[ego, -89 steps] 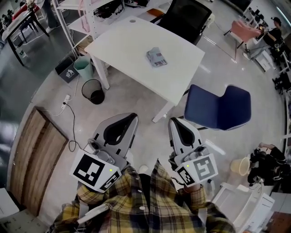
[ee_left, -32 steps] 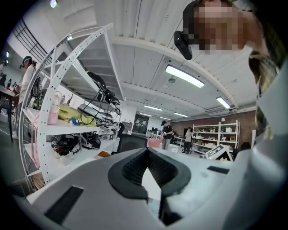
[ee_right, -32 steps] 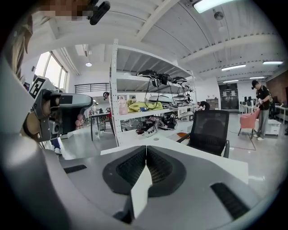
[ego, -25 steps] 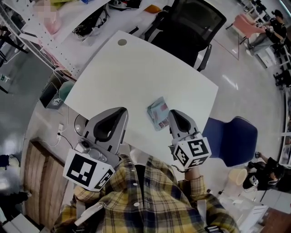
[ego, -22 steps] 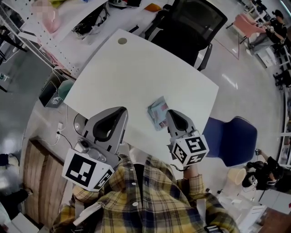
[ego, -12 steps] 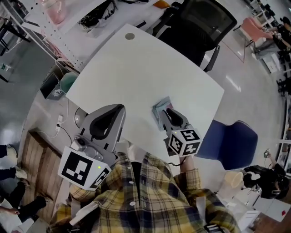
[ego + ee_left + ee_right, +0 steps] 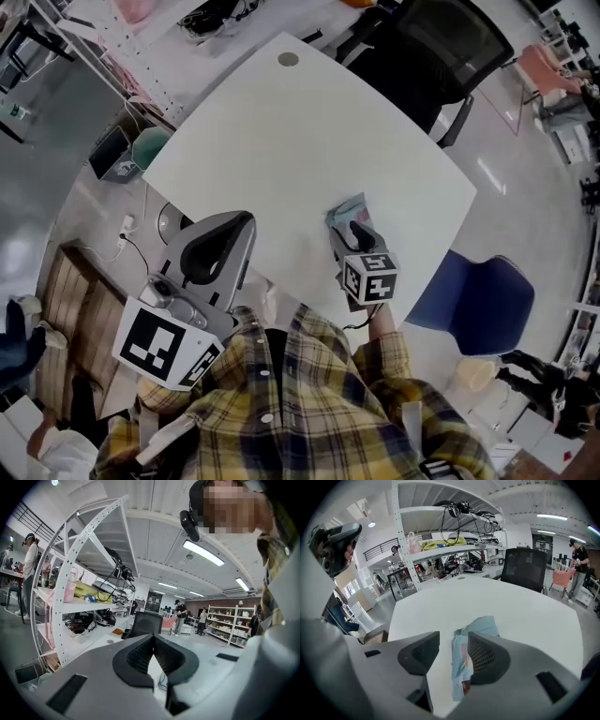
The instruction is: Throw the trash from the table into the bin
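Note:
The trash, a crumpled light-blue wrapper (image 7: 347, 208), lies on the white table (image 7: 281, 141) near its front right edge. My right gripper (image 7: 357, 228) points down at the wrapper's near end. In the right gripper view its jaws (image 7: 452, 639) are opening. The wrapper (image 7: 485, 624) lies flat on the table between them and partly under the right one, and no pad presses on it. My left gripper (image 7: 246, 220) hangs shut over the table's front left edge with nothing in it. Below that edge, the rim of a black mesh bin (image 7: 167, 223) shows on the floor.
A black office chair (image 7: 450, 47) stands behind the table and a blue chair (image 7: 478, 295) at its right. A teal bin (image 7: 150, 145) and a dark box (image 7: 112, 155) sit on the floor at the left, by white shelving (image 7: 93, 588). Several people stand far off.
My right gripper has come forward and down over the wrapper's near end. The left gripper has shifted only a little. The table now fills more of the head view.

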